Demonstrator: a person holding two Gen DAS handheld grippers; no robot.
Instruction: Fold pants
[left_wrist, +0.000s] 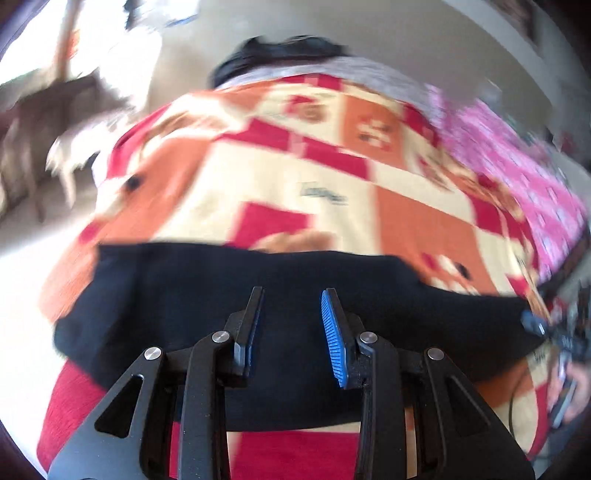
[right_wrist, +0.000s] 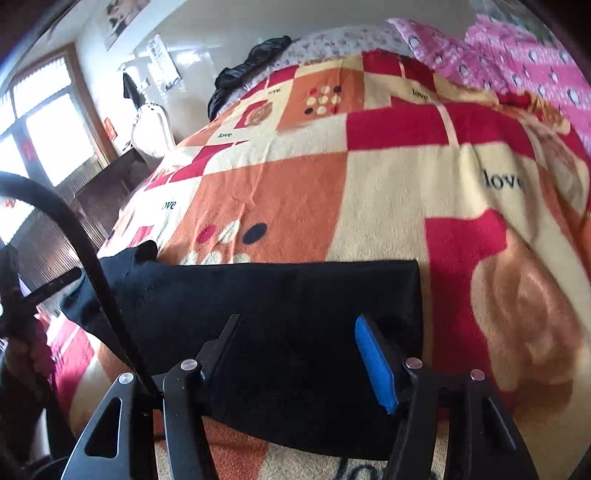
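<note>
1. Your bed was covered by a fleece blanket (right_wrist: 306, 199) in red, orange and cream squares printed with the word "love", and it filled most of both views.
2. A pink patterned quilt (right_wrist: 532, 70) lay bunched along the far right side of the bed, and a dark crumpled garment (right_wrist: 243, 77) sat at its far edge.
3. The black pants (right_wrist: 280, 332), already folded into a flat rectangular band, lay across the near part of the blanket; the right end had a straight edge, while the left end was rumpled and uneven.
4. Your left tongs (left_wrist: 291, 325) hung over the middle of the pants with the fingers spread apart and nothing held between them; that view was blurred.
5. Your right tongs (right_wrist: 299, 354) hovered over the right half of the pants, fingers wide apart and gripping nothing.
6. A black cable (right_wrist: 92, 273) curved across the left of the right wrist view.
</note>
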